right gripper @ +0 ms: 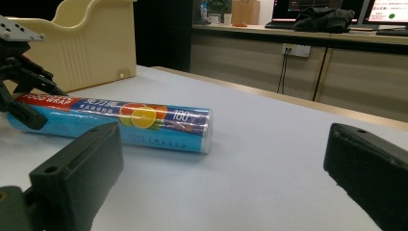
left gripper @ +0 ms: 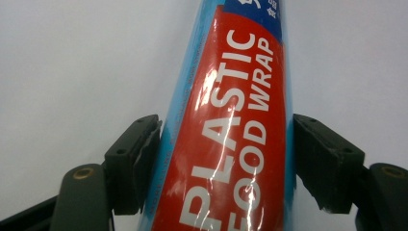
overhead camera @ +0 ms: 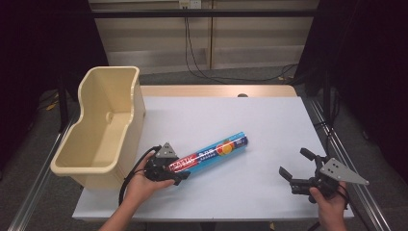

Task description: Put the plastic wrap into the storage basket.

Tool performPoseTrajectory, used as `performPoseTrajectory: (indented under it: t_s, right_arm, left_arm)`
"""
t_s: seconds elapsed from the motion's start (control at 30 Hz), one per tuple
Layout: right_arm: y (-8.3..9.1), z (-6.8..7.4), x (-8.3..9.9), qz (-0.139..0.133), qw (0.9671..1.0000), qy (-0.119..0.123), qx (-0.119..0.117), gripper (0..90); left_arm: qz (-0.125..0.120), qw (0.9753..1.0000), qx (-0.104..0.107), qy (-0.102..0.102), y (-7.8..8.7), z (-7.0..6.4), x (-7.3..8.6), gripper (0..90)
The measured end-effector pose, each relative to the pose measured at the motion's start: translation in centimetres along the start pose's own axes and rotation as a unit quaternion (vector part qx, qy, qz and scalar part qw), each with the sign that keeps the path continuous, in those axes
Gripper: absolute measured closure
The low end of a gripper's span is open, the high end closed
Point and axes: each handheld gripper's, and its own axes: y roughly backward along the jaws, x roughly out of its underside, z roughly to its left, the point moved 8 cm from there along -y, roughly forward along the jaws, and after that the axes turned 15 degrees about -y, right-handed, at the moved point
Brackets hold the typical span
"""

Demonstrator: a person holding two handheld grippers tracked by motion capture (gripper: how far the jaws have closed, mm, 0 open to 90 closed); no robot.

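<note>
High view: pale table (overhead camera: 269,125), dark room; left hand-held gripper (overhead camera: 169,166) astride wrap roll (overhead camera: 216,149), right hand-held gripper (overhead camera: 299,169) spread.

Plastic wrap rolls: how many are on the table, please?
1. The roll of plastic wrap lies on its side on the table, right of the beige bin, with the left tool around its near end. The bin's inside is partly hidden.
</note>
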Motion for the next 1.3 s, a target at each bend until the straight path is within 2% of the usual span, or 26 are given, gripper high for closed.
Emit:
performPoseTrajectory:
  t_s: [0.1, 0.33, 0.43, 0.53, 0.63, 0.87, 0.9, 1.3]
  right_arm:
    - [-0.1, 0.1, 0.0, 0.0, 1.0, 0.001, -0.001, 0.0]
    - [-0.3, 0.2, 0.0, 0.003, 1.0, 0.002, -0.005, 0.0]
    - [-0.4, 0.3, 0.0, 0.004, 1.0, 0.004, -0.006, 0.0]
    - [-0.4, 0.3, 0.0, 0.004, 1.0, 0.003, -0.007, 0.0]
    - [-0.4, 0.3, 0.0, 0.004, 1.0, 0.005, -0.007, 0.0]
    - [-0.2, 0.2, -0.1, 0.001, 1.0, 0.002, -0.005, 0.0]
    - [-0.2, 0.2, -0.1, 0.002, 1.0, 0.001, -0.005, 0.0]
    - [-0.2, 0.1, -0.1, 0.001, 1.0, 0.001, -0.005, 0.0]
  left_arm:
    - [-0.001, 1.0, -0.003, 0.0, 0.2, -0.1, 0.1, 29.0]
    - [0.002, 1.0, 0.006, 0.0, 0.2, 0.0, 0.0, 29.0]
    - [-0.001, 0.9999, 0.008, 0.007, 0.2, 0.1, -0.3, 29.0]
    - [-0.01, 0.9998, 0.008, 0.013, 0.3, 0.2, -0.9, 28.4]
    - [-0.008, 0.9999, 0.007, 0.003, 0.3, 0.3, -1.8, 27.3]
    - [-0.014, 0.9998, 0.011, 0.002, -0.2, 0.8, -3.9, 25.8]
    - [-0.012, 0.9998, 0.011, 0.006, -0.3, 0.8, -4.1, 25.3]
    - [-0.002, 0.9998, 0.019, -0.002, -1.9, 1.5, -6.4, 22.0]
